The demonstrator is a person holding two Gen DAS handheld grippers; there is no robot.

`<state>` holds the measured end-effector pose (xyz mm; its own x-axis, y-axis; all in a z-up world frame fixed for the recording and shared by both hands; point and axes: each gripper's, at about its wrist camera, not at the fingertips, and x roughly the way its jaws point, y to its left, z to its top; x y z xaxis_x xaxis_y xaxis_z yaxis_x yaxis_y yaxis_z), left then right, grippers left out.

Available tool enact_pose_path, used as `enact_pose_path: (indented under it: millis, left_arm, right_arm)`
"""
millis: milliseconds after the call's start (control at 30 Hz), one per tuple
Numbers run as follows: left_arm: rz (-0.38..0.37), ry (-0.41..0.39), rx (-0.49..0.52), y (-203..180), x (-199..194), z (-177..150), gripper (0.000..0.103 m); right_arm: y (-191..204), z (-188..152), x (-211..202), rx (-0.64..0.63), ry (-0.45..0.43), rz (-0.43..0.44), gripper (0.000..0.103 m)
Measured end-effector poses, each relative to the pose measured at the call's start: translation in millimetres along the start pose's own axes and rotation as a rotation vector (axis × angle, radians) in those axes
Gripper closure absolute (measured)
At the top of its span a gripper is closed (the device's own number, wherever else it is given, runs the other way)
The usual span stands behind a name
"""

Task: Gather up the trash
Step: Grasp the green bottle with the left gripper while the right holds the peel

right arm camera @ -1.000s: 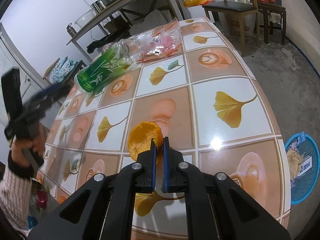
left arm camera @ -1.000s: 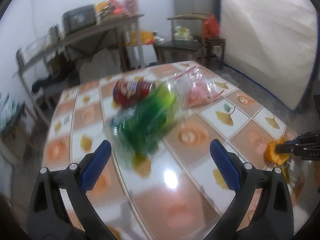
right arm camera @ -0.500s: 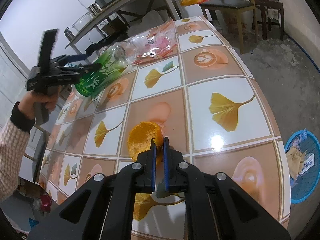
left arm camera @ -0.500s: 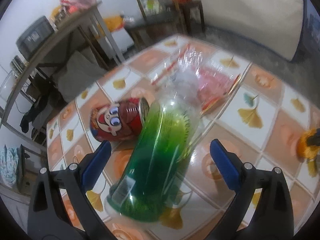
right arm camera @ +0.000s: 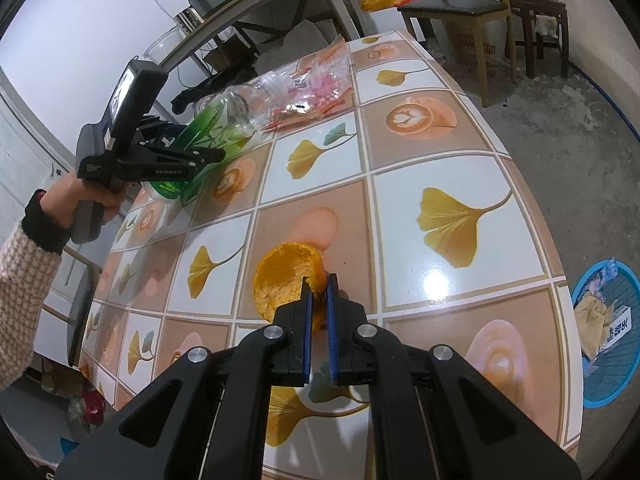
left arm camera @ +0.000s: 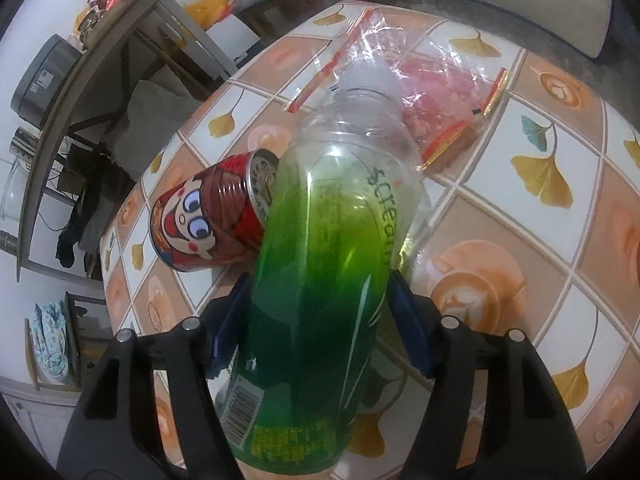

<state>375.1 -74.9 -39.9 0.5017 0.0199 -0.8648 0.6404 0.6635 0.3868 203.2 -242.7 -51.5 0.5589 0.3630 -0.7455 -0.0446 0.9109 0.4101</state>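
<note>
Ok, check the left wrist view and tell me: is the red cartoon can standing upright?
No, the red cartoon can lies on its side on the table, its metal top against the green bottle.

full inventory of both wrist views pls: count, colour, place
plastic bottle: 1, clear with green label, lying on the table, between the left gripper's closing jaws
can: 1, red with cartoon face, on its side against the bottle
plastic bag: 1, clear and pink, beyond the bottle
orange peel: 1, orange, near table edge, pinched by the right gripper
table: 1, tiled ginkgo-leaf pattern
basket: 1, blue, on floor, holds trash
chair: 1, dark wood, behind table
left gripper: 1, black, blue pads
right gripper: 1, black, blue pads, shut
</note>
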Motion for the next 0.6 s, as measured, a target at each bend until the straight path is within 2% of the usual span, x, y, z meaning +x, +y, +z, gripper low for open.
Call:
enact_pose_path:
  millis: [100, 300, 467, 600]
  left_arm:
    - [0.011, -0.02, -0.013, -4, -15, -7, 0.043]
    - [-0.014, -0.073, -0.091, -8, -54, -31, 0.045]
    - [-0.063, -0.093, -0.188, -11, -84, -69, 0.045]
    - [-0.161, -0.067, -0.341, -13, -96, -110, 0.045]
  right_arm:
    - [1, 0, -1, -0.005, -0.002, -0.002, 0.096]
    - [4, -1, -4, -0.013, -0.006, -0.001, 0.096]
    - [9, -1, -7, -0.03, -0.01, 0.0, 0.096]
    - [11, -3, -7, -0.035, -0.007, 0.002, 0.096]
